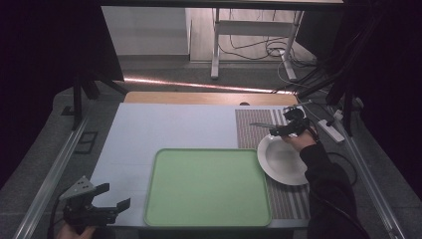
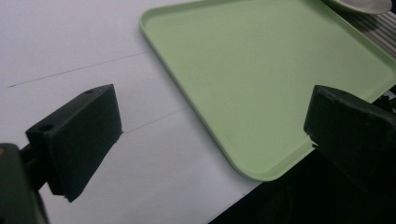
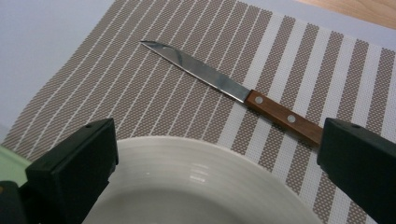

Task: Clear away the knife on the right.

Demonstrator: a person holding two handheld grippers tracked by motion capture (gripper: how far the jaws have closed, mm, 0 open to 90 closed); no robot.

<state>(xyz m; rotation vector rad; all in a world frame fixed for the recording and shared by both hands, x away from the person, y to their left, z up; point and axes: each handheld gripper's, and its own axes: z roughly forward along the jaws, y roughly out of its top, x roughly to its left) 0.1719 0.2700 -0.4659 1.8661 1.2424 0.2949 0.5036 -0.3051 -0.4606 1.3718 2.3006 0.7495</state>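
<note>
A wooden-handled knife point(image 3: 224, 88) lies flat on a brown striped placemat point(image 3: 140, 93), its blade pointing away from the handle toward the mat's left side. A white plate point(image 3: 187, 186) sits on the same mat, just in front of the knife. My right gripper point(image 3: 217, 140) hovers open above the plate's far rim, jaws wide, with the knife handle close to its right jaw. In the high view it point(image 1: 279, 124) is at the right, by the knife point(image 1: 261, 124) and plate point(image 1: 281, 159). My left gripper point(image 1: 114, 195) stands open and holds nothing at the table's front left corner, beside the green tray point(image 1: 206, 186).
The tray point(image 2: 261, 70) has nothing on it and lies on the white table top point(image 2: 93, 46), with its corner near the front edge. A power strip point(image 1: 331, 130) and cables lie off the table's right side. A desk frame point(image 1: 216, 45) stands beyond the far edge.
</note>
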